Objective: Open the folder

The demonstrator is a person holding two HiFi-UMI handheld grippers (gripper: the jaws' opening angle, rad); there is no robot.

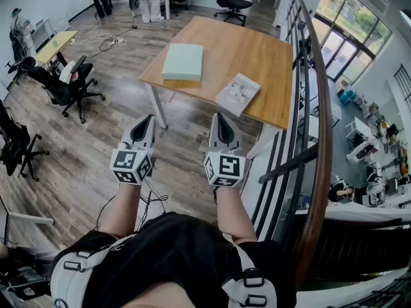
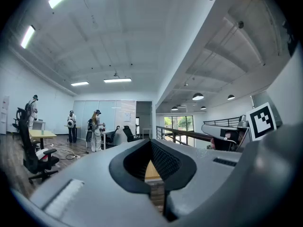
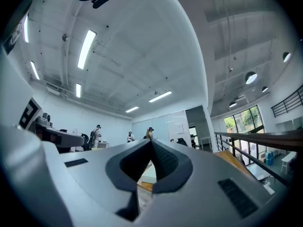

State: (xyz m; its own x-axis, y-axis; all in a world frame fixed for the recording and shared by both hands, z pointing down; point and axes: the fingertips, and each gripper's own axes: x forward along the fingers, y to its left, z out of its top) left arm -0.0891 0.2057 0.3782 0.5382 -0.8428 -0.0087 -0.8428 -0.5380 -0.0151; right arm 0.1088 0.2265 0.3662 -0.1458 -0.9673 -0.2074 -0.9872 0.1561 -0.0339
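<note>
**A:** How far along is the folder job?

**B:** Not begun, by my reading. The pale green folder [image 1: 183, 61] lies flat and closed on the wooden table [image 1: 257, 50], in the upper middle of the head view. A printed booklet [image 1: 238, 94] sits to its right and a little lower, near the table's edge.

**A:** And the grippers?

**B:** Both sit near the centre of the frame, below the table and well apart from the folder. The left gripper [image 1: 149, 118] has its jaws drawn together, and its own view shows the tips meeting with nothing between them. The right gripper [image 1: 219, 117] looks the same in its view: tips touching, nothing held.

**A:** So what is left?

**B:** Everything, I'd judge. The grippers have to close in on the table, get a jaw onto the edge of the cover, steady the folder if it slides, and lift the cover over. I cannot tell from here which edge is the spine.
</note>
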